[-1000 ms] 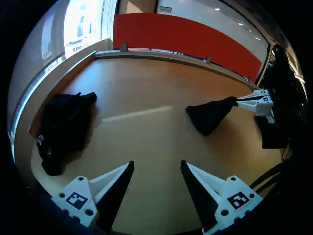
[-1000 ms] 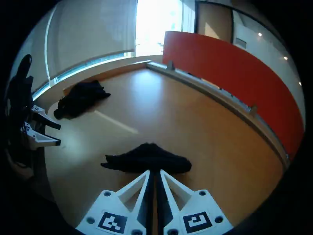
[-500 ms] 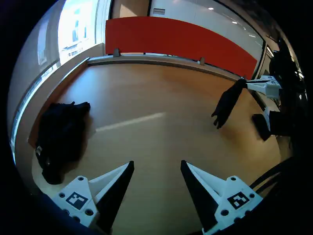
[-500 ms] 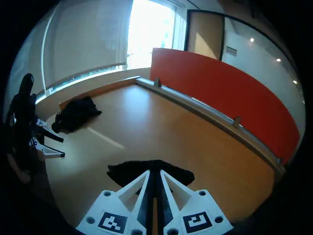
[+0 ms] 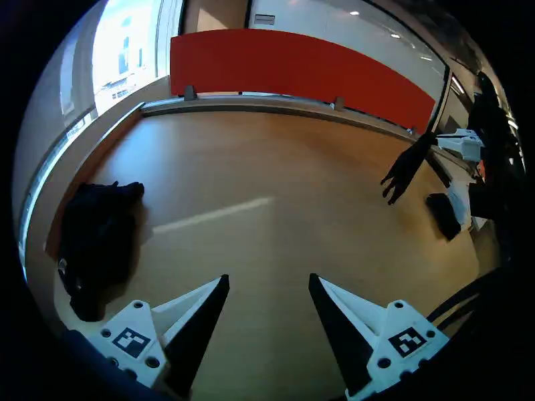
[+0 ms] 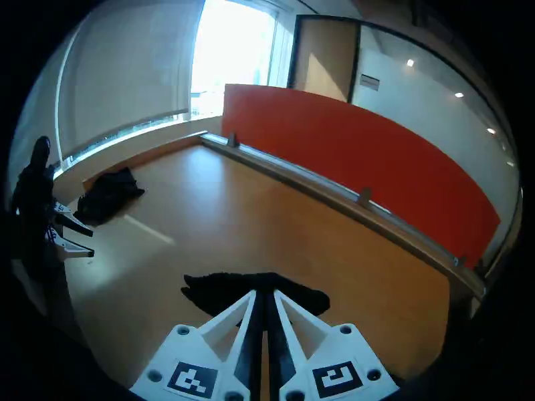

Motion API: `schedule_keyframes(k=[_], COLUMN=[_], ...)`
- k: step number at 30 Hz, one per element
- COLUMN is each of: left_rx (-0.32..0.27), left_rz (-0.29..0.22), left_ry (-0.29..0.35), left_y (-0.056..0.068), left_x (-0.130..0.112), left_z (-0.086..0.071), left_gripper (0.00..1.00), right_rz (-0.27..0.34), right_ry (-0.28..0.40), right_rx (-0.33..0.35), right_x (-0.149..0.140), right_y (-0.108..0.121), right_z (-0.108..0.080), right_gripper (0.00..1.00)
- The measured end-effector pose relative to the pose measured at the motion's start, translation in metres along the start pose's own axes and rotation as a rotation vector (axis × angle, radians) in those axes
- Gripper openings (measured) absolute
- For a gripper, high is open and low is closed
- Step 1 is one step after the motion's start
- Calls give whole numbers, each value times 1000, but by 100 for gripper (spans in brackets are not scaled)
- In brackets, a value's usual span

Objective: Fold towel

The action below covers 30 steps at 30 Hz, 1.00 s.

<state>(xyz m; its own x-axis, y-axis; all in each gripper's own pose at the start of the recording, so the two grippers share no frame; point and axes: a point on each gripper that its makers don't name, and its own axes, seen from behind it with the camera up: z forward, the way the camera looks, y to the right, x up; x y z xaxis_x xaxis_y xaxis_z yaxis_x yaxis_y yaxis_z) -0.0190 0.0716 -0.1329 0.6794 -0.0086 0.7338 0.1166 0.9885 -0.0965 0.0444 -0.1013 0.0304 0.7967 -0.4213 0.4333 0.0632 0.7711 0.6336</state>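
Towel (image 6: 215,294) — clamped in right gripper (image 6: 266,294).

No word, number or brand can be read anywhere in either view. The left hand-held gripper (image 5: 267,277) carries a black-and-white square marker (image 5: 130,341) on each finger at the bottom of the left gripper view, and the right hand-held gripper (image 6: 264,293) carries the same kind at the bottom of the right gripper view; these are coded patterns, not letters. A small wall plate (image 6: 370,81) in the upper right of the right gripper view is too small to make out.
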Motion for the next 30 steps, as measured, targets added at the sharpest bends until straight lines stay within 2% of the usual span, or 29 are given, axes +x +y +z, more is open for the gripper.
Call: schedule_keyframes(k=[16, 30], left_rx=[2, 9], left_rz=[7, 20], left_ry=[-6, -20], left_y=[15, 26], left_x=[10, 9], left_z=[8, 11], left_gripper=[88, 88], right_rz=[20, 70], right_ry=[-43, -87], right_rx=[-106, -192], right_x=[-32, -67], right_y=[110, 189], right_z=[-43, -72], right_gripper=[3, 3])
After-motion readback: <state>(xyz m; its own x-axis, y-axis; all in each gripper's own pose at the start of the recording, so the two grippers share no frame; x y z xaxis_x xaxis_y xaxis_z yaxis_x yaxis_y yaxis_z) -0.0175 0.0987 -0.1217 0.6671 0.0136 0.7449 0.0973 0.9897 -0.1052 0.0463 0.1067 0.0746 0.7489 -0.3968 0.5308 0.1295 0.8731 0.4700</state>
